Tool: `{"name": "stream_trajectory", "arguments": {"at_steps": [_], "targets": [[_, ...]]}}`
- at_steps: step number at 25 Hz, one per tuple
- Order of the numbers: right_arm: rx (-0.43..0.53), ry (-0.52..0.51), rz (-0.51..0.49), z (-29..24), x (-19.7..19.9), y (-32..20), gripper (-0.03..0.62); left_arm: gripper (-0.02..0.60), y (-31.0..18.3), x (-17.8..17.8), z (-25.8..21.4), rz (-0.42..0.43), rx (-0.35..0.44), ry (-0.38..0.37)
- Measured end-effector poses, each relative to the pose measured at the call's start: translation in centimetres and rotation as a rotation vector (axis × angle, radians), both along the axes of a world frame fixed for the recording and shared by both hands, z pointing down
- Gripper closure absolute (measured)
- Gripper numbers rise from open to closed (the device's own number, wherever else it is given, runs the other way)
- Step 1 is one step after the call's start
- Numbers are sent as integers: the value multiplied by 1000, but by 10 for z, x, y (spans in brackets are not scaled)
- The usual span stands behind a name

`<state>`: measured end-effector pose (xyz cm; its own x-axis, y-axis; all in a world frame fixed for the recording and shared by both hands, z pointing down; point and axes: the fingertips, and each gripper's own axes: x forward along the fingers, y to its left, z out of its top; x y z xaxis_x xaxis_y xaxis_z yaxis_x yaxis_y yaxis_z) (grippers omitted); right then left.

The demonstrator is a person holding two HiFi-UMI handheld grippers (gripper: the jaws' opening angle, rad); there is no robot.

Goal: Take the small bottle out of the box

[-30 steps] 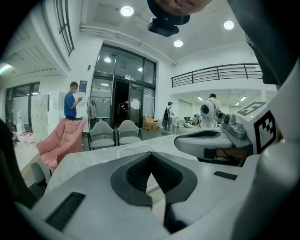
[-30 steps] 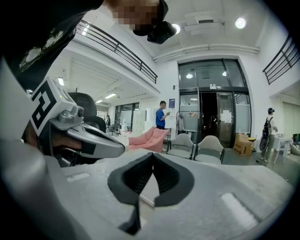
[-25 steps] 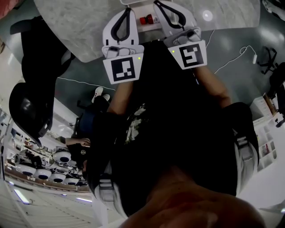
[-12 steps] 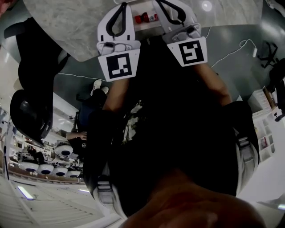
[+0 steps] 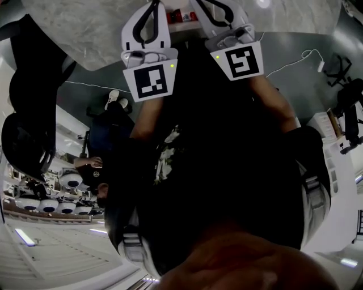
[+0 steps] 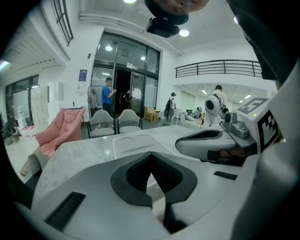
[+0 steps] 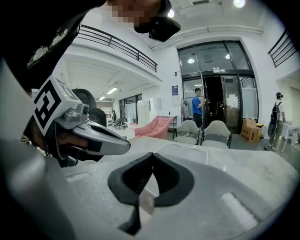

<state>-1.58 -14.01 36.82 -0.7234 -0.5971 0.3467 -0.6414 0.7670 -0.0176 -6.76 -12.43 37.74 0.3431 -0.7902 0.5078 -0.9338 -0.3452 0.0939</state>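
– Two tools in front; how do they stand?
– The left tool (image 6: 150,155) has its pads together at the tips, with nothing between them. The right tool (image 7: 152,155) is the same, closed and empty. From the head they sit side by side at 12 o'clock, with the marker cubes facing the camera.
– And the box?
– The box (image 6: 139,142) is pale and translucent. It lies on the marble desk (image 6: 75,157) just past the tips, at 12 o'clock in both gripper views. Each tool's own grey body covers the near edge of it.
– The small bottle?
– From the head, a small red shape (image 5: 177,16) shows in the white gap between the tools at 12 o'clock. It is too small to tell whether it is the bottle.
– What else, from the left?
– In the left gripper view there is a pink cover (image 6: 61,129) at 9 o'clock and two grey chairs (image 6: 115,123) behind the desk at 11. A person in a blue top (image 6: 108,96) stands by the glass doors (image 6: 124,70), with a cardboard carton (image 6: 151,114) at 12. A railed balcony (image 6: 220,68) is at 1, and the right tool's flank at 3 hides that side of the desk.
– And from the head?
– A black chair (image 5: 25,141) is at 9 o'clock. The person's dark top (image 5: 227,170) fills the middle and blocks the floor below.
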Motion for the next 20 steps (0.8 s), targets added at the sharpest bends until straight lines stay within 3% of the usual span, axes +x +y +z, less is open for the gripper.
{"name": "stream_trajectory", "arguments": {"at_steps": [20], "targets": [[-97, 42, -124, 49, -3, 24, 597, 574, 22, 3, 48, -41, -95, 13]]}}
